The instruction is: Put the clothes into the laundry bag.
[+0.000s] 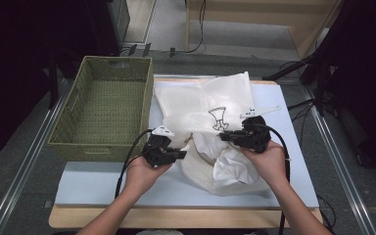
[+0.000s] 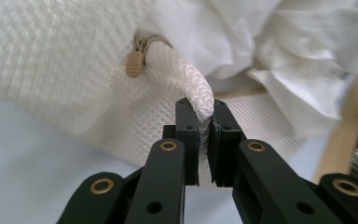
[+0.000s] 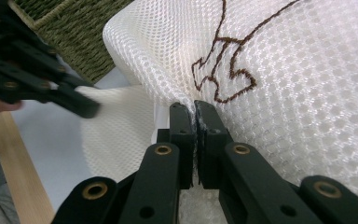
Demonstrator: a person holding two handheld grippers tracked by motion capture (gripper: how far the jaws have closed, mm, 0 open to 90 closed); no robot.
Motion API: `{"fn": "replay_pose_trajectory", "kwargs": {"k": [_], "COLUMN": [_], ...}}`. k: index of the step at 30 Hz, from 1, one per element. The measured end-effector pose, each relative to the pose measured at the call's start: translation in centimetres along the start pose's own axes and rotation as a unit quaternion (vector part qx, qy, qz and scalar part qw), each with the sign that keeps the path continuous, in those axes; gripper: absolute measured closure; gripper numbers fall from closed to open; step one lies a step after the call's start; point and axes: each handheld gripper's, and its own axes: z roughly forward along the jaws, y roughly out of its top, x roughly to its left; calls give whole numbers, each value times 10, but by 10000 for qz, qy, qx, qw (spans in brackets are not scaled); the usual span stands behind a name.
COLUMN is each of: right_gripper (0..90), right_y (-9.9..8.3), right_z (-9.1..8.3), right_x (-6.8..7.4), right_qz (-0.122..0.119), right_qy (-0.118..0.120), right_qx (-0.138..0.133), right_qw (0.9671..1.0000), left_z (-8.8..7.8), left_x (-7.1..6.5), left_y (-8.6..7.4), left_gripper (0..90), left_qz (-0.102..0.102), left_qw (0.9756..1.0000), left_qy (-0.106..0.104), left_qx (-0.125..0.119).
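Gripping a rolled edge of the white mesh laundry bag [image 2: 200,93], the left gripper [image 2: 204,122] has its two black jaws clenched on that fold, with the netting squeezed between the pads. A beige zipper pull [image 2: 134,63] hangs on the bag just beyond the jaws, up and to the left of them in the left gripper view.

From above, the left gripper [image 1: 178,154] sits at the bag's [image 1: 210,98] near left edge, held in the person's left hand [image 1: 144,174]. The right gripper [image 1: 223,137] is at the middle of the bag, just below the brown stitched figure [image 1: 219,118], and the right hand [image 1: 267,159] carries it. In the right gripper view the jaws of the right gripper [image 3: 195,111] are pinched tight on a fold of mesh, right beneath the stitched figure [image 3: 223,70].

White cloth [image 1: 232,166] bulges out of the bag at its near side, between the two hands. The bag lies spread on a pale blue mat [image 1: 93,183] on the table [image 1: 68,219]. A green woven basket [image 1: 103,103] stands just left of the bag, with its right wall beside the bag's edge.
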Motion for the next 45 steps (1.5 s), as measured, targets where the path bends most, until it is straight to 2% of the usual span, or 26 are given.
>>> {"fn": "replay_pose_trajectory", "kwargs": {"k": [3,8,11,17,19,21,23,27,29,31,35,38,41,45], "right_gripper": [874,874,874,875,875,875,875,875,875,875,875,876,876,875], "right_y": [1,2,3,5,5,5,5,7,7,7,5,3,4,1], "right_z": [0,2,3,2,0,-2,-4,-7,-9,-11,-17,-22,-27,-25], "right_x": [1,2,4,1,-1,-1,1,6,9,13,17,18,20,18], "right_qz": [-16,-35,-57,-46,-51,-47,-88,-172,-195,-274,-309,-300,-346,-297], "right_qy": [6,38,50,36,37,55,85,131,135,131,136,152,155,165], "right_qx": [-3,-1,-12,-24,-45,-42,-50,-42,-31,-40,-62,-83,-117,-46], "right_qw": [10000,10000,10000,10000,10000,10000,9999,9998,9997,9995,9994,9994,9992,9994], "left_z": [-18,-41,-49,-49,-48,-48,-52,-64,-69,-68,-61,-52,-39,-23], "left_x": [-5,-1,2,6,5,6,4,-2,-8,-13,-23,-35,-47,-62], "left_y": [-14,-45,-62,-78,-79,-79,-78,-71,-64,-58,-45,-30,-15,0], "left_gripper": [847,848,849,853,852,835,803,707,701,729,827,892,900,900], "left_qz": [26,-315,-397,-696,-640,-679,-549,-433,-259,-138,58,315,521,710], "left_qw": [10000,9992,9991,9974,9979,9976,9985,9983,9984,9987,9989,9984,9973,9955], "left_qy": [5,-159,-100,-171,-99,-113,-32,-33,80,112,14,-104,-272,-465], "left_qx": [-70,-171,-122,-61,-10,-30,-79,-391,-487,-484,-467,-455,-437,-418]}}
